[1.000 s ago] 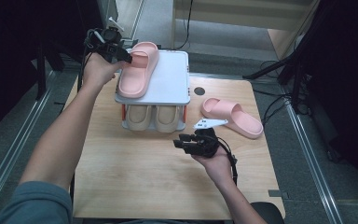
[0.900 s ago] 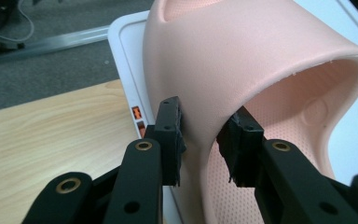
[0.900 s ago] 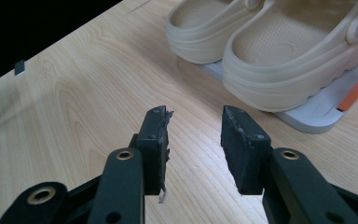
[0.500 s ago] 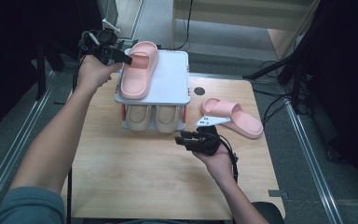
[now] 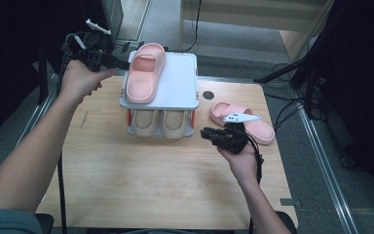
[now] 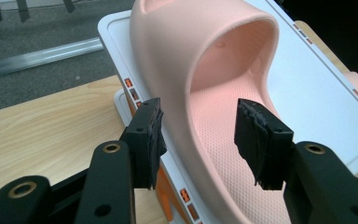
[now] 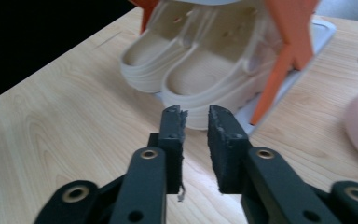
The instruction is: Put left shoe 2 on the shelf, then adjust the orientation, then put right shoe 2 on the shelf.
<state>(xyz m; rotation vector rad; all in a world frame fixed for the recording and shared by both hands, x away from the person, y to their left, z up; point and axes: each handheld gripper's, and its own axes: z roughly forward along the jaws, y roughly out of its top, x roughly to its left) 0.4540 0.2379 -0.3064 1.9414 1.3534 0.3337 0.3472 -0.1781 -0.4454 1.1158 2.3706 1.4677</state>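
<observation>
A pink slipper (image 5: 146, 73) lies on the flat top of a white rack (image 5: 182, 85). My left gripper (image 5: 125, 63) is at the slipper's left side. In the left gripper view its jaws have just been opening and stand wide around the slipper's (image 6: 205, 70) edge, pads off it. A second pink slipper (image 5: 263, 131) lies on the table to the right. My right gripper (image 5: 205, 134) hovers just left of it and points at the beige slippers (image 7: 191, 70) under the rack. Its jaws (image 7: 196, 119) have just been closing to a narrow gap with nothing between them.
The rack stands on orange legs (image 7: 284, 60) at the back middle of the wooden table (image 5: 141, 175). A round hole (image 5: 208, 95) is in the tabletop right of the rack. Dark floor and metal rails surround the table.
The left gripper's jaws have spread and the hand has drawn back to the left, leaving the pink slipper on the rack. The right gripper has lifted slightly and its jaws have narrowed.
</observation>
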